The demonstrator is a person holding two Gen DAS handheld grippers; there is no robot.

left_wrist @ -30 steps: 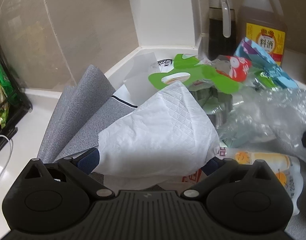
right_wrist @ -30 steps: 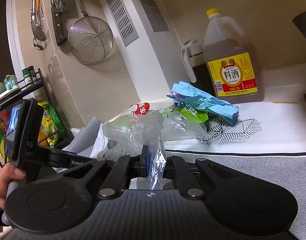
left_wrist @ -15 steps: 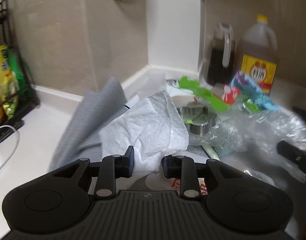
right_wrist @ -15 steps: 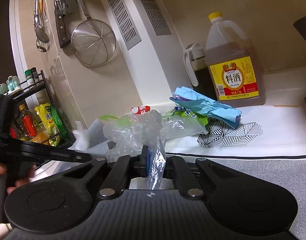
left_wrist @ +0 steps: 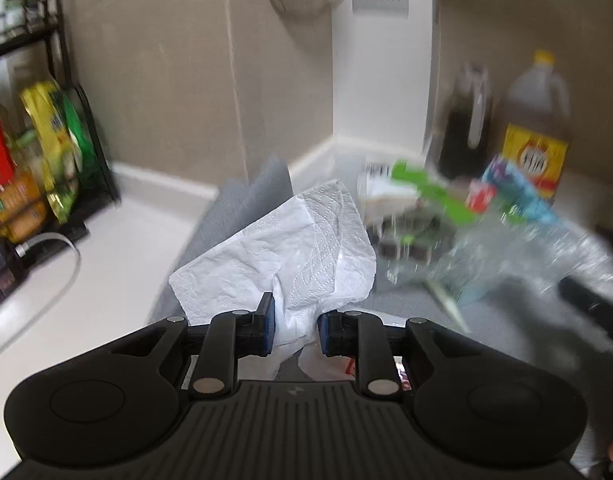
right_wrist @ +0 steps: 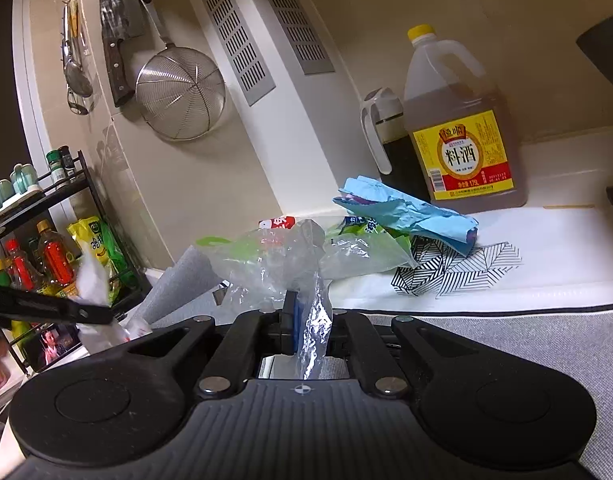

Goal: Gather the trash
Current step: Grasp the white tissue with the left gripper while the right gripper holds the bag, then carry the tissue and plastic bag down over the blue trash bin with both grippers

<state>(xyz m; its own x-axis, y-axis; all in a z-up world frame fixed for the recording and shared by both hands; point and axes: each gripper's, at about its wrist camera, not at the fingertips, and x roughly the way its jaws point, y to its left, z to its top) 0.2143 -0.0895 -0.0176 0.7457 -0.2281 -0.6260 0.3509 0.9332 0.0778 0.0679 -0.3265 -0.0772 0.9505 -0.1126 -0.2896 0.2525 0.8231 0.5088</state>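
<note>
A crumpled white tissue (left_wrist: 298, 248) is bunched between the blue pads of my left gripper (left_wrist: 294, 326), whose jaws are closing on it; it hangs above the grey mat (left_wrist: 242, 204). In the right wrist view the same tissue (right_wrist: 91, 280) shows at the far left, raised on the left gripper's black fingers (right_wrist: 46, 308). My right gripper (right_wrist: 306, 320) is shut on a twisted edge of a clear plastic bag (right_wrist: 266, 264), which holds green and red wrappers. In the blurred left wrist view that bag (left_wrist: 526, 256) lies to the right.
A crumpled blue wrapper (right_wrist: 406, 216) lies on the patterned cloth (right_wrist: 458, 272). Behind it stand a big cooking wine jug (right_wrist: 462, 132) and a dark sauce dispenser (right_wrist: 386, 148). A black rack (right_wrist: 46, 240) of bottles and packets stands at the left. A strainer (right_wrist: 180, 92) hangs on the wall.
The left gripper's wide jaws came together on the tissue, then pulled back and rose with it. The right gripper and its plastic bag have not moved.
</note>
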